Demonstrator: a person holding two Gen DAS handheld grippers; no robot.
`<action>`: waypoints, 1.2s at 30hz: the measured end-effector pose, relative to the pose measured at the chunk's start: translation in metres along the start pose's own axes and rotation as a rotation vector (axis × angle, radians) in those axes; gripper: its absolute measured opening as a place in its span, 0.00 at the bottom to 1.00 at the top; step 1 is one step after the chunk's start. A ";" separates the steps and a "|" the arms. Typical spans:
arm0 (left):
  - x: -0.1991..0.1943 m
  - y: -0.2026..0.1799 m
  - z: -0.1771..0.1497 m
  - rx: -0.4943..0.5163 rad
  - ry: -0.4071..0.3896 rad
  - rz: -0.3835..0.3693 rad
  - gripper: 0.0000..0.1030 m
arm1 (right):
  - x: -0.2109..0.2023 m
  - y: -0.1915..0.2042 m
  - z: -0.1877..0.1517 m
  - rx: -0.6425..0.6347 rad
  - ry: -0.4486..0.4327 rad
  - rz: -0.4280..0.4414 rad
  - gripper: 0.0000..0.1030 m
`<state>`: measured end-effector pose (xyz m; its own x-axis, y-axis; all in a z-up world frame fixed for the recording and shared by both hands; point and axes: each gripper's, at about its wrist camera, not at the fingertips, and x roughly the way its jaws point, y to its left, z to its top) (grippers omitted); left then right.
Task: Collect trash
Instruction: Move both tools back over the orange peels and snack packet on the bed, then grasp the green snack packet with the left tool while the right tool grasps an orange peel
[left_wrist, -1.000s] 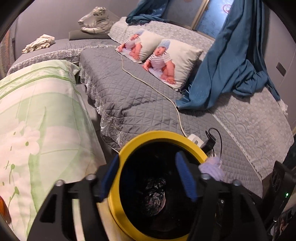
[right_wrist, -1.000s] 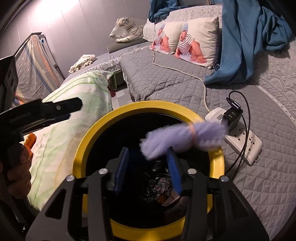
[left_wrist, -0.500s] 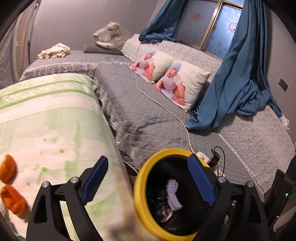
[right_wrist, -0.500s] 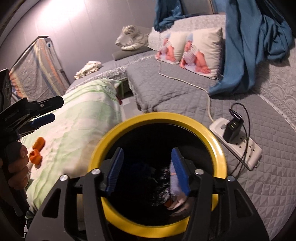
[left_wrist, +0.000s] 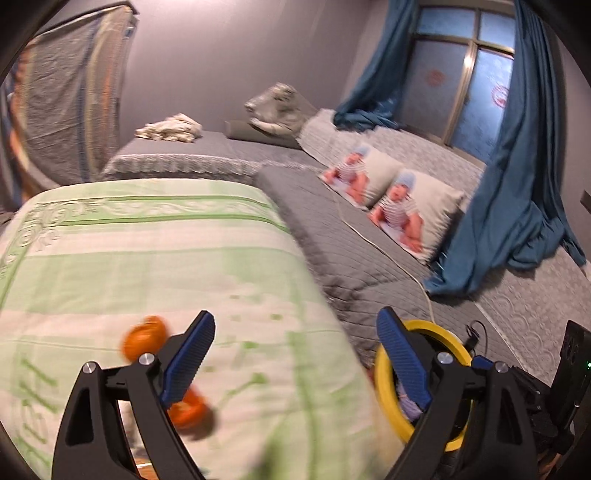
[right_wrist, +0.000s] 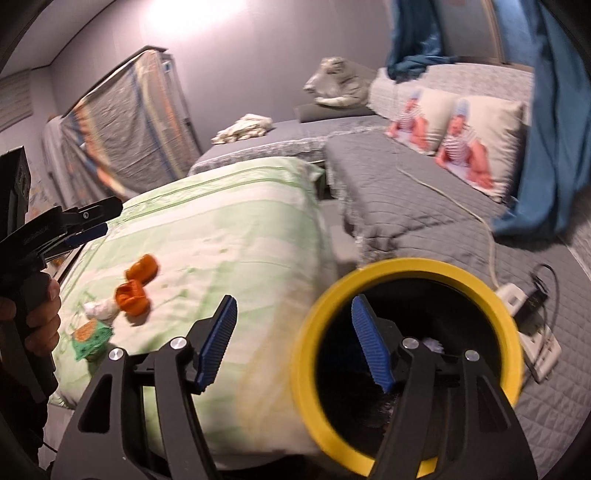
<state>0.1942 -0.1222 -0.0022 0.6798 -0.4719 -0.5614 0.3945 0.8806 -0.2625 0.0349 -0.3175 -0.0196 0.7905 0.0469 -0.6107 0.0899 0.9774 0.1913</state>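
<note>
Crumpled orange scraps on green quilt, beside yellow-rimmed bin

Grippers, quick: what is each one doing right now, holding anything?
Left gripper: open, holding nothing.
Right gripper: open, holding nothing.

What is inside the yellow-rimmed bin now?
In the yellow-rimmed bin, the left wrist view shows a purple fuzzy piece by the inner wall; the right wrist view shows a whitish scrap. The rest is dark, partly covered by the open jaws of the right gripper.
</note>
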 end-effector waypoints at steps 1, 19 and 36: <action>-0.010 0.012 0.000 -0.010 -0.012 0.013 0.83 | 0.002 0.006 0.001 -0.008 0.002 0.010 0.60; -0.099 0.115 -0.084 -0.167 -0.080 0.059 0.86 | 0.056 0.114 0.016 -0.173 0.133 0.209 0.62; -0.073 0.110 -0.130 -0.127 0.054 -0.008 0.87 | 0.117 0.198 0.015 -0.408 0.309 0.343 0.67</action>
<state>0.1073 0.0143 -0.0921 0.6416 -0.4786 -0.5994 0.3157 0.8770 -0.3623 0.1540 -0.1215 -0.0415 0.5155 0.3708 -0.7725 -0.4258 0.8932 0.1445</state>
